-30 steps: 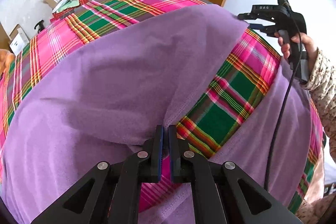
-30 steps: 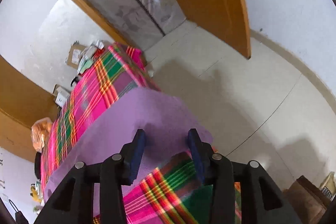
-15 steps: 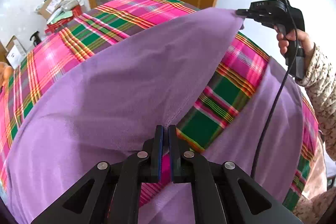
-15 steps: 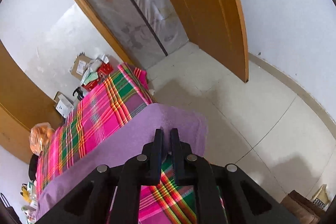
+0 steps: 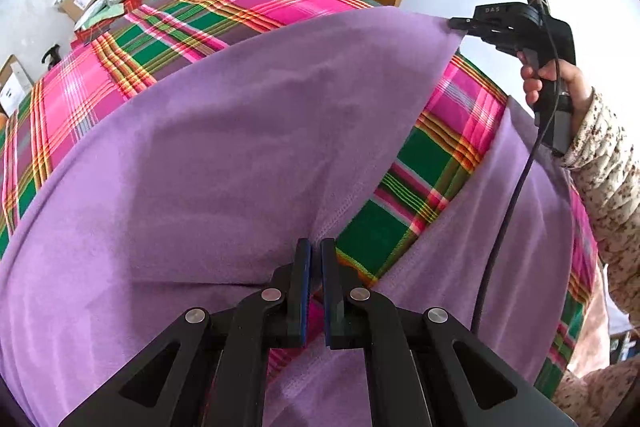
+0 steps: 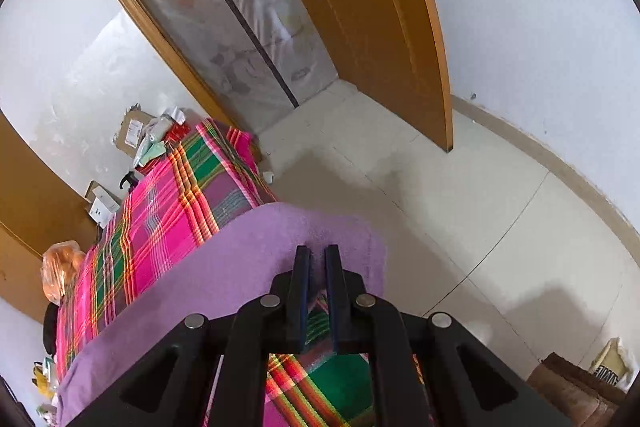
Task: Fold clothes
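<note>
Spreading across most of the plaid-covered table (image 5: pixel 248 11), the purple garment (image 5: pixel 224 163) is lifted along its right edge, where bare plaid shows beneath the raised fabric. That edge is pinched at two points: at the near end by the left gripper (image 5: pixel 315 267), whose jaws are all but closed on the stitched hem, and at the far right corner by the right gripper (image 5: pixel 460 23), whose jaws are likewise clamped narrowly on the cloth. In the right wrist view the held corner (image 6: pixel 320 239) is seen draped past the table's end, above the tiled floor (image 6: pixel 460 207). The step in hand appears to be a fold of this edge across the body. It would be done well if both pinched points are carried leftward together, level and taut between them, so that no sag or diagonal crease forms, and are released only once the edge lies flat.
</note>
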Tool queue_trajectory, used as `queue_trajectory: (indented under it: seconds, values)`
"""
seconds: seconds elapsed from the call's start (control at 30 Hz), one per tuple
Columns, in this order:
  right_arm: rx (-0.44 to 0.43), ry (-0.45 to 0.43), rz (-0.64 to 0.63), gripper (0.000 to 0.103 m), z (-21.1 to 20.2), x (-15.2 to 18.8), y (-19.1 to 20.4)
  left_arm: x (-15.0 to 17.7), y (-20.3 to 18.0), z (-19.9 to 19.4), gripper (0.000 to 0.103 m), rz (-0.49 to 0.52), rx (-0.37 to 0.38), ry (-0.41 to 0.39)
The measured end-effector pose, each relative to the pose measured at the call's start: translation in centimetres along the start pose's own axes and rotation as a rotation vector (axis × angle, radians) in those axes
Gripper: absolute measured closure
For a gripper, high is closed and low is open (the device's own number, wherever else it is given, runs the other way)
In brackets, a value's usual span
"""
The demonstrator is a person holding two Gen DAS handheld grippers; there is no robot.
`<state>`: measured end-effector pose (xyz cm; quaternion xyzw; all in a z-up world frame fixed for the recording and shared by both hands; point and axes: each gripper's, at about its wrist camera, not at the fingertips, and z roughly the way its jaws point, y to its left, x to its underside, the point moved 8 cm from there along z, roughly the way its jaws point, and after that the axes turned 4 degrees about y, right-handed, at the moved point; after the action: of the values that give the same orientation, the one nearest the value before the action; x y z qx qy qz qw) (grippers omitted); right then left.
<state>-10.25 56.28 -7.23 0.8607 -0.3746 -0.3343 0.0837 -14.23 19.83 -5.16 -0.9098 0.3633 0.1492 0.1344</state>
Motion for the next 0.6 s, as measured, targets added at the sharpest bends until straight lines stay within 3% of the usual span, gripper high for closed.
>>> queue_trajectory:
  seconds: [0.2,0.43,0.6]
  values:
    - [0.049,0.049,0.003,0.095,1.1,0.8,-0.9,0.1,-0.3,0.1,0.098,0.010,0.017,0.002]
    - [0.094,0.011,-0.034,0.095,0.8,0.8,-0.7,0.3,-0.4,0.0,0.098,0.004,0.030,-0.003]
    - [0.120,0.083,-0.034,0.092,2.1,1.3,-0.9,0.2,0.8,-0.3,0.095,-0.095,0.102,0.012]
